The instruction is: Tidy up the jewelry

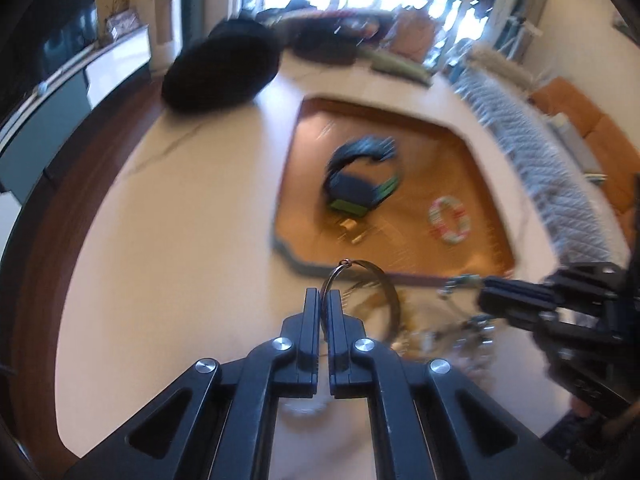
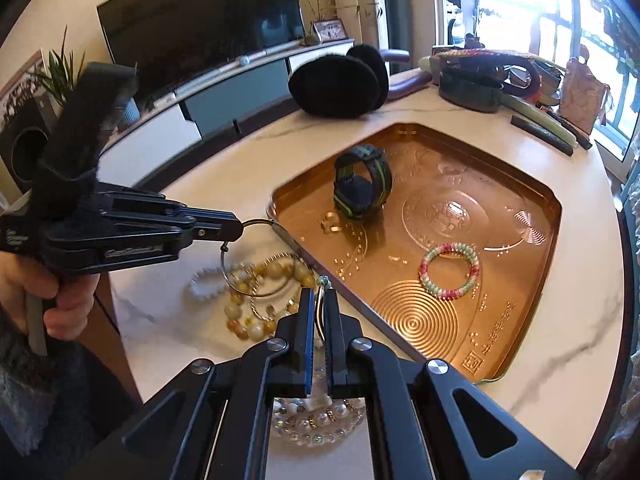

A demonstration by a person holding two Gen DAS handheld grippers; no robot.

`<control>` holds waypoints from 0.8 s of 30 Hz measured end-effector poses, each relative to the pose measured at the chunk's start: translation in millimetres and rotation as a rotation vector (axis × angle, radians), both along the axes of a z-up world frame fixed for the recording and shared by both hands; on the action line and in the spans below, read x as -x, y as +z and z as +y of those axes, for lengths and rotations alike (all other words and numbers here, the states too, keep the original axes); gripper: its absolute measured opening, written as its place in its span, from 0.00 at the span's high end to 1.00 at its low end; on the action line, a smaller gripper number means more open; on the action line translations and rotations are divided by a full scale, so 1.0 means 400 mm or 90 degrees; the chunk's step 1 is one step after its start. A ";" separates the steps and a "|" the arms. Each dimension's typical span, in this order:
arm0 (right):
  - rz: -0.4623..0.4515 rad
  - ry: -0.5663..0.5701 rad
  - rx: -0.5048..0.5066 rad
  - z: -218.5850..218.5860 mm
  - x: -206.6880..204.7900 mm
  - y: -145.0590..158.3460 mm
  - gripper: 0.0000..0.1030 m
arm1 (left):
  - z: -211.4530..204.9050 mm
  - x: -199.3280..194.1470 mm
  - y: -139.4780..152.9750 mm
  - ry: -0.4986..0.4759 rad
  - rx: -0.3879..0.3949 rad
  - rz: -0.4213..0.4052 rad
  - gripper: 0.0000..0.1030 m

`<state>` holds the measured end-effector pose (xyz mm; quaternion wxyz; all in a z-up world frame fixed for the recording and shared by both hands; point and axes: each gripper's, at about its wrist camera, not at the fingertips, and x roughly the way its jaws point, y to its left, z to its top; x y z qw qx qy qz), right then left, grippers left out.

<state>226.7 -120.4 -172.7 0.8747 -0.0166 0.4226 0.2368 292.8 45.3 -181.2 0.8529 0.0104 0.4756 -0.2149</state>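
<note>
Two closed fingers of the left gripper (image 1: 324, 300) pinch a thin wire hoop (image 1: 362, 280), lifted just short of the near rim of the copper tray (image 1: 440, 128); the left wrist view is blurred. The watch (image 1: 362, 178) and beaded bracelet (image 1: 449, 220) lie inside the tray, with bare floor around them.

In the right wrist view, the right gripper (image 2: 319, 300) clamps a curved metal bangle (image 2: 320, 308) beside the tray's edge, above a heap of bead strands (image 2: 256, 296) on the marble table (image 2: 560, 340). Open tabletop remains right of the tray.
</note>
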 end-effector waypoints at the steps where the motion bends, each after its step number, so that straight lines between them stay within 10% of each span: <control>1: -0.003 -0.002 -0.005 -0.002 0.002 0.006 0.96 | -0.003 0.008 0.014 -0.005 0.006 -0.009 0.97; 24: -0.142 -0.121 -0.126 -0.122 0.045 0.195 0.96 | -0.122 0.094 0.199 -0.021 0.063 -0.166 1.00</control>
